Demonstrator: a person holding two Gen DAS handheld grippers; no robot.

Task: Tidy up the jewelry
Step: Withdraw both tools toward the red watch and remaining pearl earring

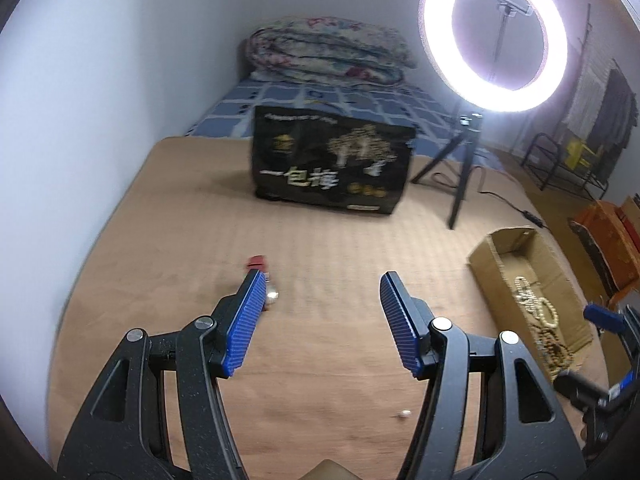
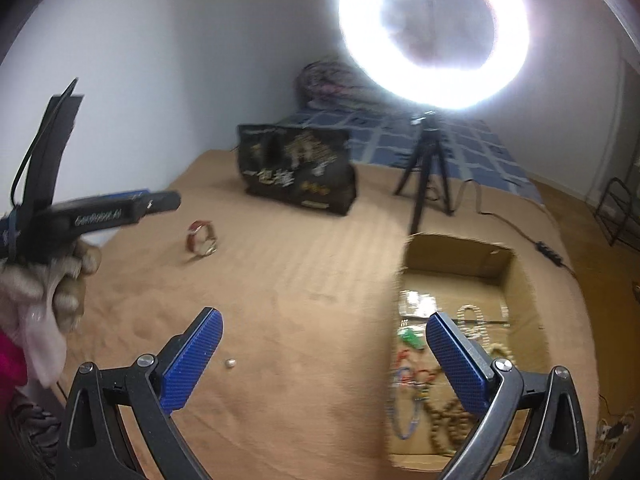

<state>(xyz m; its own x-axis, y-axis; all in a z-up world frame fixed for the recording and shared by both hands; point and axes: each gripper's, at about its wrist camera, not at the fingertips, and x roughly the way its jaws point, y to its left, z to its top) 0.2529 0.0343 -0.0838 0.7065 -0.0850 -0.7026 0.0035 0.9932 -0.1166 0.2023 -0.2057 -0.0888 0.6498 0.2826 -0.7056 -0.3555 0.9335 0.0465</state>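
A watch with a red strap [image 2: 202, 238] stands on the tan bedspread [image 2: 312, 280]. In the left wrist view the watch [image 1: 267, 292] peeks out from behind the left fingertip. My left gripper [image 1: 323, 276] is open and holds nothing. A small silvery bead [image 2: 230, 363] lies just inside the left finger of my right gripper [image 2: 324, 316], which is open and empty. The same bead [image 1: 405, 414] shows low in the left wrist view. A cardboard box [image 2: 460, 256] on the right holds bead necklaces [image 1: 536, 308] and several other pieces.
A black printed bag [image 1: 332, 160] stands mid-bed, with a ring light on a tripod [image 1: 460, 168] and its cable to the right. A folded quilt [image 1: 328, 52] lies by the far wall. A person's hand [image 2: 68, 280] grips the left device at the left edge.
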